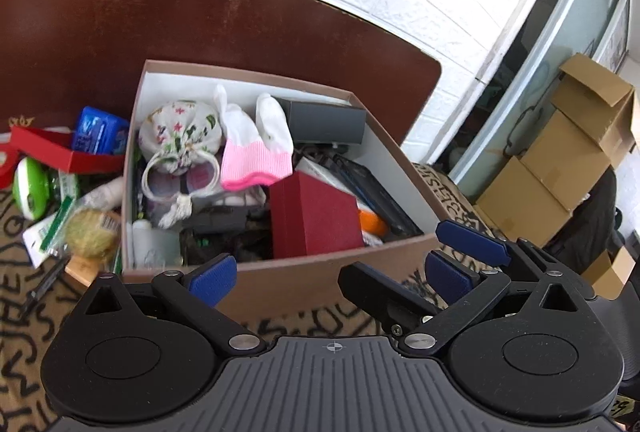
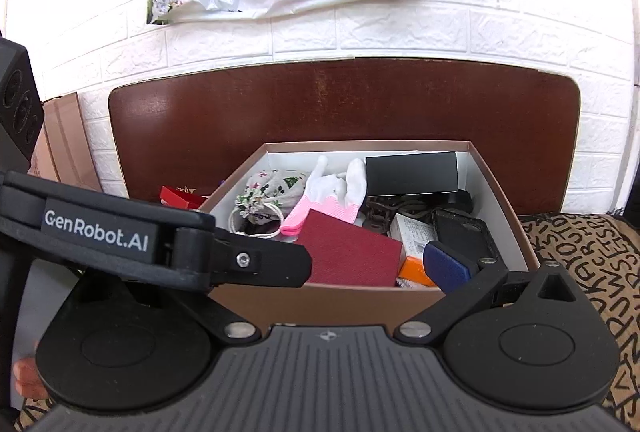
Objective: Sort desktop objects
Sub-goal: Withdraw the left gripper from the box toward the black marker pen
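Note:
A brown cardboard box (image 1: 280, 284) stands on the patterned cloth, full of things: a floral drawstring pouch (image 1: 180, 135), white-and-pink gloves (image 1: 256, 151), a dark red box (image 1: 316, 220), a grey case (image 1: 324, 119) and a black phone case (image 1: 372, 191). My left gripper (image 1: 332, 276) is open and empty, just in front of the box's near wall. My right gripper (image 2: 320, 268) is open and empty at the same wall (image 2: 320, 304); the other gripper's body (image 2: 160, 244) hides its left finger. In the left wrist view the right gripper's blue pads (image 1: 472, 242) show at the box's right corner.
Left of the box lie a red tray (image 1: 68, 151) with a blue packet (image 1: 100, 131), a green-white round item (image 1: 30, 187), a yellow-green ball (image 1: 90, 232) and packets. A dark wooden board (image 2: 340, 103) stands behind the box. Cardboard cartons (image 1: 568, 151) are stacked at the right.

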The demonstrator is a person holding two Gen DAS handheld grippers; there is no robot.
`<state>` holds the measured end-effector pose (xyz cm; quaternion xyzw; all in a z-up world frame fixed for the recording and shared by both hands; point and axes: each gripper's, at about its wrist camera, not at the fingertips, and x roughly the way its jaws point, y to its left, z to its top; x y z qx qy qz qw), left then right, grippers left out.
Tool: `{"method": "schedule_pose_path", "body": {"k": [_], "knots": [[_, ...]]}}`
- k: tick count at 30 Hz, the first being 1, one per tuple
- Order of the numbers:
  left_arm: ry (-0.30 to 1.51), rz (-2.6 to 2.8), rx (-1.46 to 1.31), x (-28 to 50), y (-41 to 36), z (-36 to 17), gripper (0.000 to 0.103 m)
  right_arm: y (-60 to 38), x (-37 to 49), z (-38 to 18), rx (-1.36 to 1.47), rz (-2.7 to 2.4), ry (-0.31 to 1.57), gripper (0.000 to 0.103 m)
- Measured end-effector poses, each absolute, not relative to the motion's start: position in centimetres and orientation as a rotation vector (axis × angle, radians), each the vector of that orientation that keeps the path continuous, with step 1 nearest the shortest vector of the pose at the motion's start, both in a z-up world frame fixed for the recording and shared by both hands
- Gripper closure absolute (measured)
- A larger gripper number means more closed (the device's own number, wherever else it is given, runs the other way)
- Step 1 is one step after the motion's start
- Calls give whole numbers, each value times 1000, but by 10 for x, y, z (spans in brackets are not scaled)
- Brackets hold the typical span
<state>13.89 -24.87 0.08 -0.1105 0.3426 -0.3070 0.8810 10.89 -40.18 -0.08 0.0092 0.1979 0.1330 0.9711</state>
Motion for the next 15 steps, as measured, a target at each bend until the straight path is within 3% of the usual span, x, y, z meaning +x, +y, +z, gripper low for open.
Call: {"method": "schedule_pose_path", "body": {"k": [15], "knots": [[700,-614,-274,69,-192,-18,0,-353,42,-12,-36,282,394,0]]}}
